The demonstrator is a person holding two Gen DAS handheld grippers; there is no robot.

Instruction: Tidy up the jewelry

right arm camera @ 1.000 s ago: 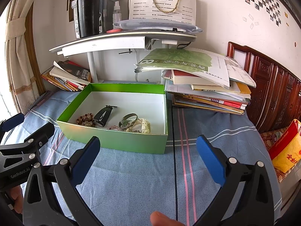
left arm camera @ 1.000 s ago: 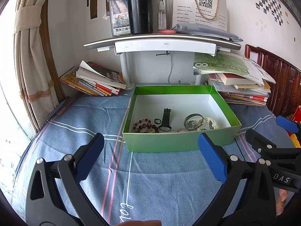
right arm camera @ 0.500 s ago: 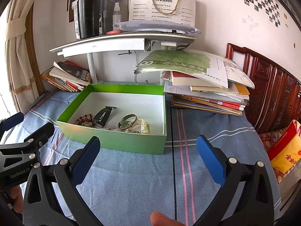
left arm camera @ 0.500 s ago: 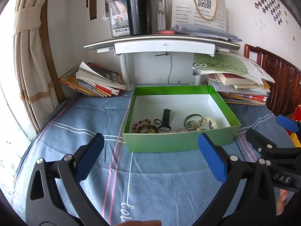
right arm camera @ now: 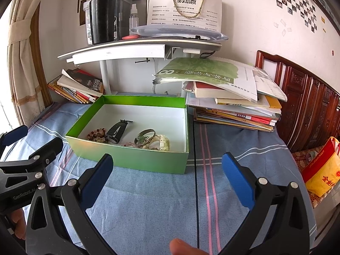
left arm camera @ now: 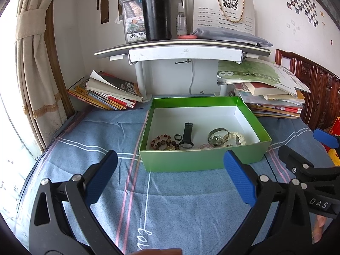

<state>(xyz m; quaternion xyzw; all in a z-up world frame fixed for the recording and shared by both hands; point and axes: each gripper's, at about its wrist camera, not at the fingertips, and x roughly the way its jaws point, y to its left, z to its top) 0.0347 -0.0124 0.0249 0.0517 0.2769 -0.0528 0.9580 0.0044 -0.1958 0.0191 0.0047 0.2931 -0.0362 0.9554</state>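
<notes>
Black gripper (left arm camera: pixel 170 178) frames, blue pads (left arm camera: pixel 239 177), silver screws.

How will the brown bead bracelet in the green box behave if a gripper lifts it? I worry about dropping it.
The bead bracelet lies in a loose, uneven loop, so it will likely flop and dangle. Its round beads look smooth, so they may slip between the pads. It touches the black watch, which might shift.

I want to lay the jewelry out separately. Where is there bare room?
Free: blue bedcover before the green box, and left of it. The box's back half is bare. Crowded: its front, beads to white watch; book stacks behind.
</notes>
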